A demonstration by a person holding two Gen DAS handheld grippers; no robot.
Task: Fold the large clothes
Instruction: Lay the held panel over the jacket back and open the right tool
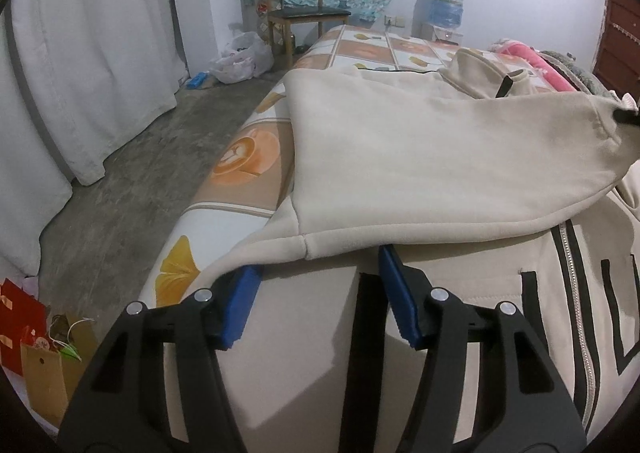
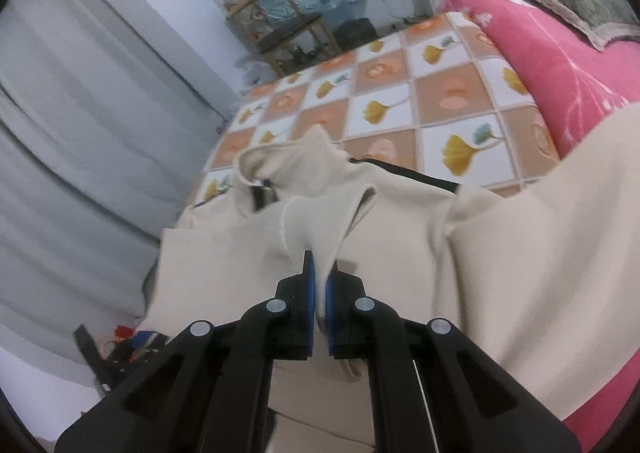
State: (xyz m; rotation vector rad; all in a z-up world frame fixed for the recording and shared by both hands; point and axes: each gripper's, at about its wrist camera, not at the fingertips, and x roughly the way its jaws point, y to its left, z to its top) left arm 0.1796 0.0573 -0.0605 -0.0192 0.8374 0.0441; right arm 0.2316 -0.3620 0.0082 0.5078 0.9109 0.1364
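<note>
Jacket (image 1: 400,157), cream fleece: soft, floppy, best taken at hems. Right gripper (image 2: 319,293) pinching cloth mid-frame; left gripper (image 1: 320,293) spread, lower centre.

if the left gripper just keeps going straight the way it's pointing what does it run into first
Most likely the cream jacket: the left gripper sits at the folded sleeve's hem, fingertips tucked just under it. Depth is hard to judge.

Cream jacket (image 1: 400,157) — patterned bed (image 1: 248,157)
</note>
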